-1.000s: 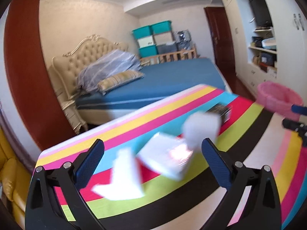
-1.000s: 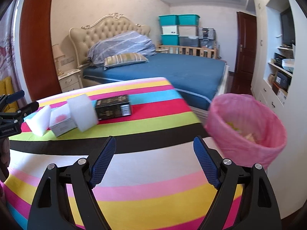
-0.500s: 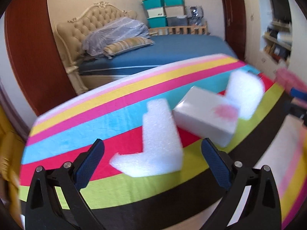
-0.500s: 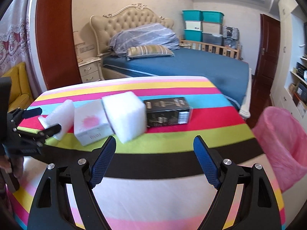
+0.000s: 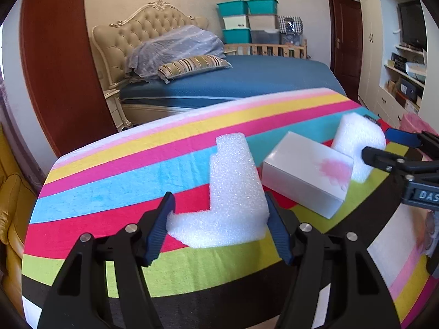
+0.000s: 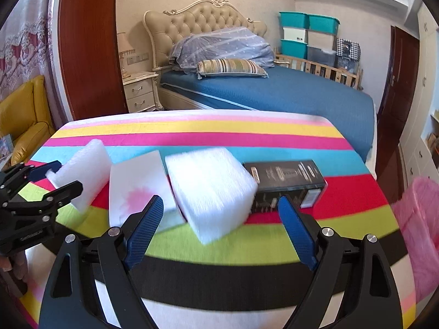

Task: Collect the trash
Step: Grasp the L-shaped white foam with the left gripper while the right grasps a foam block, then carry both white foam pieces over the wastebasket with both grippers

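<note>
The left tongs [image 5: 218,219] are closing on the white L-shaped foam offcut [image 5: 233,200]; both blue pads [image 5: 162,227] sit against its lower edges, so the grip looks made or nearly so, with the piece still lying on the striped counter [image 5: 109,170]. The right tongs [image 6: 219,219] stand spread wide, straddling the white foam cube [image 6: 211,189] without touching it.

Just beside the offcut lies the white cardboard box with a pink blot [image 5: 304,172], then the cube, and behind that the black printed carton [image 6: 285,183]. The pink-lined waste bin [image 6: 417,219] stands off the counter's right edge.

As far as can be judged, the collecting is at an early stage: all four pieces remain on the counter, and whether the bin already holds anything cannot be seen here. What remains is lifting each piece and carrying it across to the bin.

Both tools are held tilted downward toward the counter, side by side, the left reaching from the left edge, the right centred over the cube.
</note>
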### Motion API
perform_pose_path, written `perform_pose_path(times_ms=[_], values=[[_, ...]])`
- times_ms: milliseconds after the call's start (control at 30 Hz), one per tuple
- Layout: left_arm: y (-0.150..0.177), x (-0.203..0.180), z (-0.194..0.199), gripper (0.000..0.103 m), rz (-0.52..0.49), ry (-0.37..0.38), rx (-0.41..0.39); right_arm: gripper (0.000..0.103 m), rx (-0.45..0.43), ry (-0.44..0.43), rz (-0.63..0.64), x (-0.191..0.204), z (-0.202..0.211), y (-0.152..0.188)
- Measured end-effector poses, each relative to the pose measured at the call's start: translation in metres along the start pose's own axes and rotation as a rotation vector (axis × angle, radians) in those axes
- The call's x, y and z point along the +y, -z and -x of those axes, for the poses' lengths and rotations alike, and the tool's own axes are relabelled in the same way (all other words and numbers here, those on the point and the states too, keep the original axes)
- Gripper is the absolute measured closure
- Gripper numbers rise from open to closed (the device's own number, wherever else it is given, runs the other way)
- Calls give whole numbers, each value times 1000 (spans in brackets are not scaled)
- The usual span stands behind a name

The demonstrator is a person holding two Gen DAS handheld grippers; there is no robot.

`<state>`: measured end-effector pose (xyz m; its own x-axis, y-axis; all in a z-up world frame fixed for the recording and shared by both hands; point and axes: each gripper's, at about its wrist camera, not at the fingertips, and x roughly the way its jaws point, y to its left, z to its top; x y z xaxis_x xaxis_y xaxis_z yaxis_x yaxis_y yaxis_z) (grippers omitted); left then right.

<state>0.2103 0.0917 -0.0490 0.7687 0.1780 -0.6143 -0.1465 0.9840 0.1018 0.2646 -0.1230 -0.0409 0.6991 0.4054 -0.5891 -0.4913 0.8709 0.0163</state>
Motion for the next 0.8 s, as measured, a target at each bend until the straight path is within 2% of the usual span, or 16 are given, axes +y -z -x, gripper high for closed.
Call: perform_pose_path(times_ms=[133, 167, 233, 467, 800], values=[[-2, -2, 1, 40, 5, 5, -3, 22, 16, -16, 3, -1, -11, -7], [-2, -1, 1, 40, 5, 6, -4, 26, 19, -25, 4, -2, -13, -8], [-2, -1, 2, 40, 5, 10, -9, 46, 20, -48, 10, -2, -12, -7], [-3, -2, 2, 40, 1, 22, -23, 47, -20, 12, 95, 10, 13, 6], [0, -11, 10, 40, -15, 29, -74, 47, -32, 28, 10, -6, 31, 18]])
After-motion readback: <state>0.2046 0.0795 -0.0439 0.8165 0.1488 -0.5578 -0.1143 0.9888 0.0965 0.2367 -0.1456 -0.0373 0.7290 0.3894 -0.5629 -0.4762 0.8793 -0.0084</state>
